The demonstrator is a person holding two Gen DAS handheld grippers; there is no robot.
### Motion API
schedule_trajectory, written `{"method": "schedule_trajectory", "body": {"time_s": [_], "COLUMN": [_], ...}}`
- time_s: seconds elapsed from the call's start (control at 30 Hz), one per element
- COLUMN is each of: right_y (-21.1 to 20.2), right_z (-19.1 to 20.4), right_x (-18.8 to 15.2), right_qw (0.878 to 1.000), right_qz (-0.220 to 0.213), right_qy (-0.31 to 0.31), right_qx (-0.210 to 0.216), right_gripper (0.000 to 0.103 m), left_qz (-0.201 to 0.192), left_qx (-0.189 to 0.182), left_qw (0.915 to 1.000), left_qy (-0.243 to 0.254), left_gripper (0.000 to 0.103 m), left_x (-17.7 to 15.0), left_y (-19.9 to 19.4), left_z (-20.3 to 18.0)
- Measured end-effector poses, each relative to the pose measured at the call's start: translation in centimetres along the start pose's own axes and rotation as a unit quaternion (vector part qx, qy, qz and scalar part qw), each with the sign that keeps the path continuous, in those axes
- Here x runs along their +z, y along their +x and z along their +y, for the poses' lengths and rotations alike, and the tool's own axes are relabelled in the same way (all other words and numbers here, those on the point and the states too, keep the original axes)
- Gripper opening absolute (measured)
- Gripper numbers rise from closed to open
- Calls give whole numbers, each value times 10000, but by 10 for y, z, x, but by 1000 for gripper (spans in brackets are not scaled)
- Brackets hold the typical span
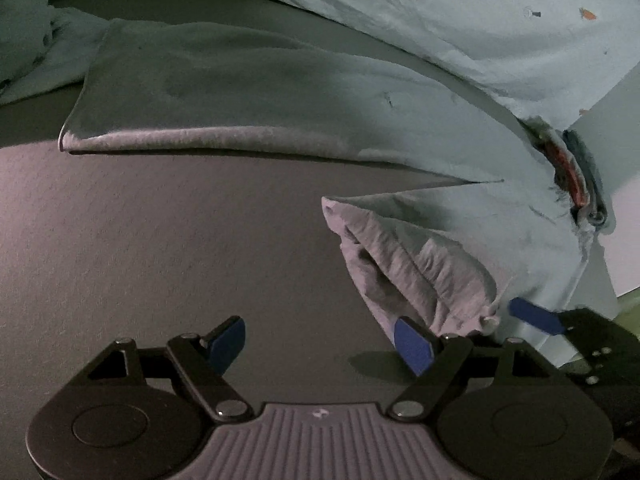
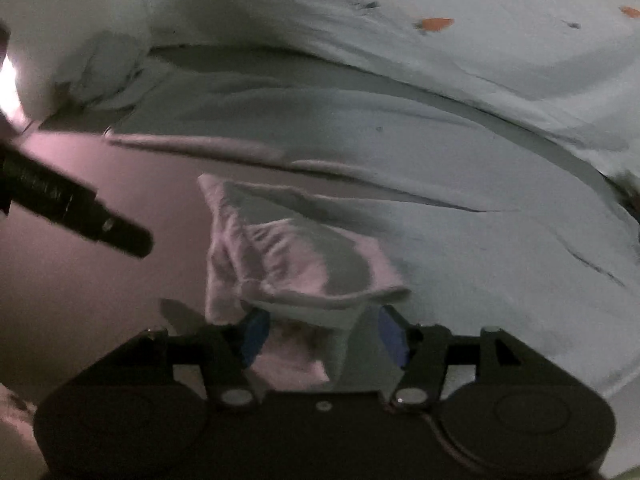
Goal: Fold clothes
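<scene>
While the left claw (image 1: 320, 342) is held wide apart over bare dark tabletop (image 1: 160, 248), nothing is gripped between its blue pads; a pale garment (image 1: 280, 92) is spread ahead of it, its long folded edge running left to right, with a folded-back flap (image 1: 420, 264) just ahead to the right; a carrot-print sheet (image 1: 500, 20) is bunched beyond; open tabletop is left ahead and to the left. The right claw (image 2: 324, 338) is seen parted, the flap's hem (image 2: 332, 300) lying loose between its pads, which are not pressed on it; a dark rod (image 2: 80, 208) is seen to its left.
</scene>
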State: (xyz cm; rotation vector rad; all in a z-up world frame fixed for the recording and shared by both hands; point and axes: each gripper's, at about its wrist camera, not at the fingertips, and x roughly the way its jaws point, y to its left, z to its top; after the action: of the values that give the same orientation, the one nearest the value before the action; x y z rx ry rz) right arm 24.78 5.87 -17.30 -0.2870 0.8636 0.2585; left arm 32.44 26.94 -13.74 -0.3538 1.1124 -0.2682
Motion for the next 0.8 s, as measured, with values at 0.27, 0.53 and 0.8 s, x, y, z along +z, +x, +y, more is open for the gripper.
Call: {"method": "schedule_trajectory", "body": {"time_s": [0.27,0.53,0.8], "right_y": [8,-9,-25], "right_z": [38,26,74], "right_x": [-1,57,142], "right_qw": [9754,9914,9482], "right_qz": [-301,-519,-709], "right_qy": [-2125,-1108,42], "right_qx": [-505,464,3096], "right_gripper": [59,4,44], "left_qz": [-91,-600,-1077], "left_qx": [122,415,1035], "left_qw": [9988,9920,9649], "left_qy": [-464,-1028,-2161], "left_gripper": [83,83,83], "left_x": [5,2,-19], "left_y": [-6,-38,-78], "left_z": [16,43,104]}}
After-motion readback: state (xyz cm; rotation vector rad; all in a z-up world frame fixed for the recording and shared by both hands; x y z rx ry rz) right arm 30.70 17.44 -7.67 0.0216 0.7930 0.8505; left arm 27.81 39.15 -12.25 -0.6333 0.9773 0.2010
